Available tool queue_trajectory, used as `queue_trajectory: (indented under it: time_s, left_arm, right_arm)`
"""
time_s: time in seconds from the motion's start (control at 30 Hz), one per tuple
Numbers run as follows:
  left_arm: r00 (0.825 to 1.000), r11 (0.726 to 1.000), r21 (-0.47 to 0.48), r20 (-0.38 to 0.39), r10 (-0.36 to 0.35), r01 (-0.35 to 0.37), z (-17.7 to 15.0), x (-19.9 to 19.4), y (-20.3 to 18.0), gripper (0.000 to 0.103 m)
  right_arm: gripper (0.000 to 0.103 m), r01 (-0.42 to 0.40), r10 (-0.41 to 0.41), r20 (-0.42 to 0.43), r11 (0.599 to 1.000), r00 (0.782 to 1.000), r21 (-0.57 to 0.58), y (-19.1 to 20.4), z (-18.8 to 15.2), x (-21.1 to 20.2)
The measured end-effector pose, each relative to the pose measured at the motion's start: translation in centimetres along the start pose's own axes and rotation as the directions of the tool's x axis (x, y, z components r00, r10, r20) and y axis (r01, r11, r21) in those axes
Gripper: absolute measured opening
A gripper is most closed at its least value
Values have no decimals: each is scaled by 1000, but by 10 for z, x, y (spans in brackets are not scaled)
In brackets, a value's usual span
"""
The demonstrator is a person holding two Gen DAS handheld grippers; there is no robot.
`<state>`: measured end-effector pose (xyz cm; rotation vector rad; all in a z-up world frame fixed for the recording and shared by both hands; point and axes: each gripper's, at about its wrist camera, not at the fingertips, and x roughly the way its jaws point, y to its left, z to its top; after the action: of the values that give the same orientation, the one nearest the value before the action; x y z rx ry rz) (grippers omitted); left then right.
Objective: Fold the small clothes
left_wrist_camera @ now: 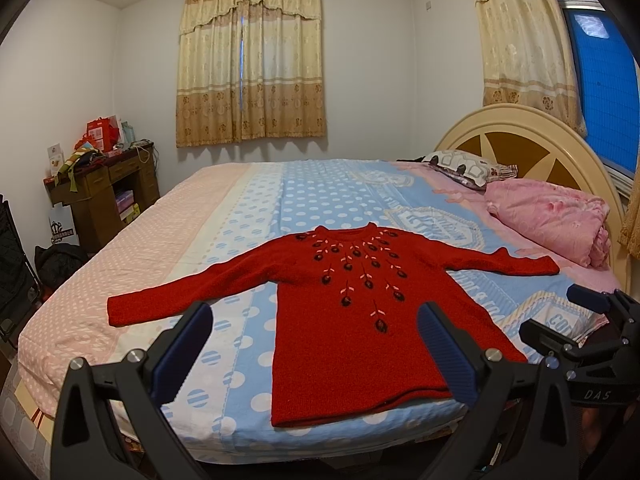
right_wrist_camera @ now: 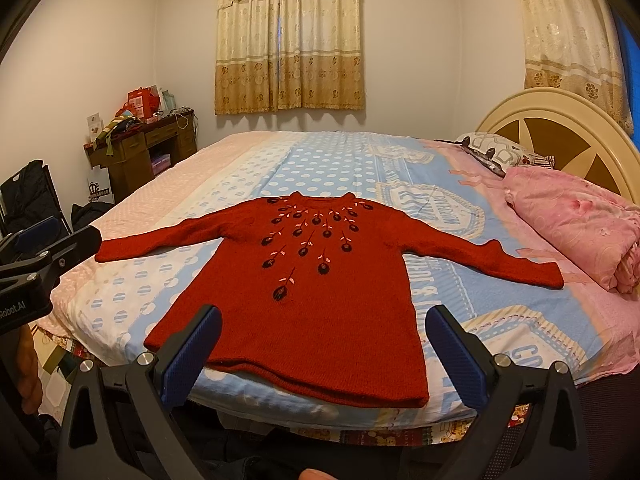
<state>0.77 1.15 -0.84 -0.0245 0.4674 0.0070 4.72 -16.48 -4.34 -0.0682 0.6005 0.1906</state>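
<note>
A small red knitted sweater with dark embroidered flowers lies flat, face up, on the bed, both sleeves spread out and the hem toward me. It also shows in the right wrist view. My left gripper is open and empty, held above the hem's left part. My right gripper is open and empty, held above the hem near the bed's front edge. The right gripper also shows at the right of the left wrist view. The left gripper shows at the left of the right wrist view.
A folded pink quilt and a patterned pillow lie by the headboard at the right. A cluttered wooden desk stands at the far left wall. A dark folding chair stands left of the bed.
</note>
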Motion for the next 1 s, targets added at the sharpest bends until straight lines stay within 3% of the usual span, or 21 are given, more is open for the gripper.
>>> queue_trajectory:
  time_s: [0.63,1.0]
  left_arm:
    - [999,1000,11,-31,11,-11,-8,9,1,103]
    - [996,999,21,-83,33,-31,-6,47,9,103]
  right_arm:
    - [102,7,-7,-22,1000,1000,1,-6,-2,9]
    - [102,22,-19,-87,999,996,35,-32,-6,48]
